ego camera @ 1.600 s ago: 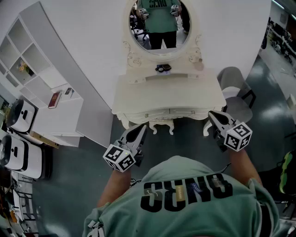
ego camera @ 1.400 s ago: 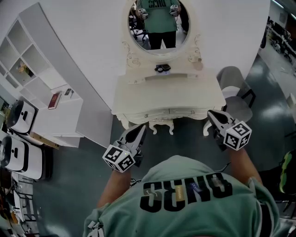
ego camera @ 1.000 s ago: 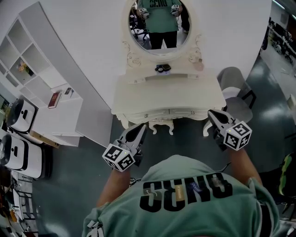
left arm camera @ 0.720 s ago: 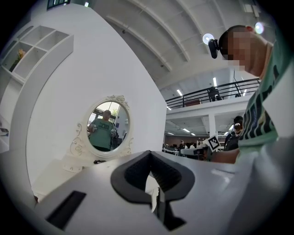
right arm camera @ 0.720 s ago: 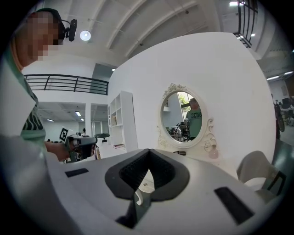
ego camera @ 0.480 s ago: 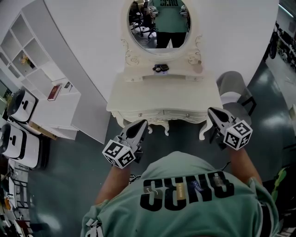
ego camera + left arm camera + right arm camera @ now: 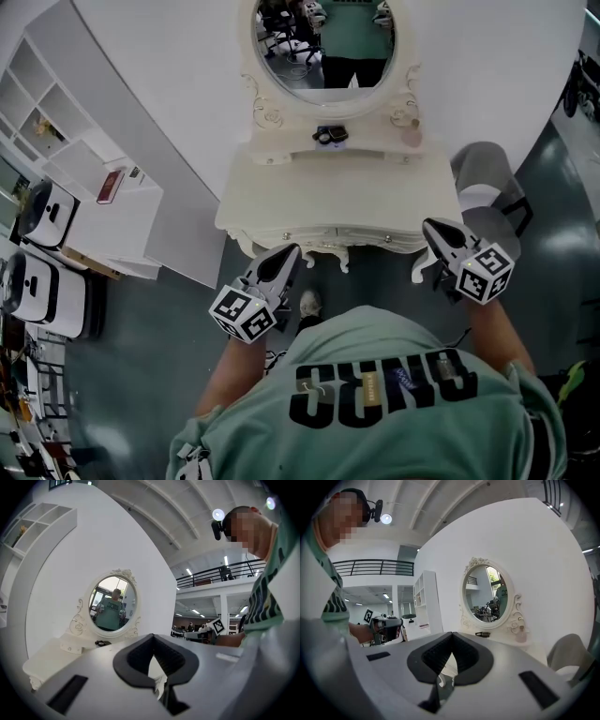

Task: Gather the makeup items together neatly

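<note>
Grey tongs, both pinched together, nothing in them.
Left tongs [image 7: 284,253] and right tongs [image 7: 431,228] hang short of the white dressing table [image 7: 337,202]. A shoe [image 7: 308,303] has come into view, so probably a step in. Makeup items [image 7: 327,137] sit on the shelf under the mirror [image 7: 323,56], out of reach. Gathering not started.

Unclear or cropped
Small dark object [image 7: 328,136] on cream dressing table's [image 7: 337,202] back ledge: unidentifiable; oval white-framed mirror [image 7: 323,47] cropped at top.
</note>
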The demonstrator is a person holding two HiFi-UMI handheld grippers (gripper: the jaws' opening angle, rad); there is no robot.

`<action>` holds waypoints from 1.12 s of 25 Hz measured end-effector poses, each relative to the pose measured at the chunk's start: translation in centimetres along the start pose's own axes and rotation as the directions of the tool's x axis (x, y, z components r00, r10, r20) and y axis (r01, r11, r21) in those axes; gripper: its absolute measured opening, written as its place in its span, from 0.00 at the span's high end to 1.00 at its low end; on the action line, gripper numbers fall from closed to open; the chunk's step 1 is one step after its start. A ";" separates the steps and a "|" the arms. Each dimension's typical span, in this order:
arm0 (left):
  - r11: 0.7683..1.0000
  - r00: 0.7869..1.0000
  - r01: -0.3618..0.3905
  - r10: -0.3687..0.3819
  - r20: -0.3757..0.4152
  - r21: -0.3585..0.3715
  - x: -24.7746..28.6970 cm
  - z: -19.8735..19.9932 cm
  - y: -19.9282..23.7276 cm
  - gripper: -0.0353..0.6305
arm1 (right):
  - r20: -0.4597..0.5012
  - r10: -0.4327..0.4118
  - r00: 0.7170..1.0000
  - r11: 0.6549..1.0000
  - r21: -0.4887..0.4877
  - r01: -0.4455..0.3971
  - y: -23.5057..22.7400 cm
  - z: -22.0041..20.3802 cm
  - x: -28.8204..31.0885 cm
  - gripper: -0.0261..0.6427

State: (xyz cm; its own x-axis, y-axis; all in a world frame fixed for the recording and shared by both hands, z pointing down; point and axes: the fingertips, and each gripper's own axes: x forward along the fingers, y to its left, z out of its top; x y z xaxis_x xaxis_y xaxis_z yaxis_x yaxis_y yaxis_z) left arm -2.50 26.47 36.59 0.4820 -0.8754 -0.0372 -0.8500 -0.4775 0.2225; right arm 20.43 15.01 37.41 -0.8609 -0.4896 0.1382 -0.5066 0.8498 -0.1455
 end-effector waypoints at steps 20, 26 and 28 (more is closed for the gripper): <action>0.961 0.955 0.275 -0.274 -0.115 -0.013 19.6 4.1 30.5 0.93 | 0.005 -0.182 0.983 0.983 0.016 0.182 -10.3 7.4 28.3 0.97; 0.979 0.962 0.205 -0.200 -0.187 0.008 25.5 1.5 33.2 0.93 | -0.038 -0.131 0.991 0.991 0.017 0.131 -16.0 6.9 29.9 0.97; 0.985 0.956 0.172 -0.160 -0.244 0.026 27.7 0.2 34.2 0.93 | -0.058 -0.107 0.993 0.994 0.019 0.108 -17.7 6.8 30.2 0.97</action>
State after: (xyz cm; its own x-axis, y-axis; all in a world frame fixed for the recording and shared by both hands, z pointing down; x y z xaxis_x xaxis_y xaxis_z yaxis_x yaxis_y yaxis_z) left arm -18.25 -14.13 42.94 0.6492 -0.7422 0.1665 -0.7598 -0.6226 0.1871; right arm 3.07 -16.20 37.54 -0.7978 -0.5655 0.2091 -0.5974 0.7881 -0.1482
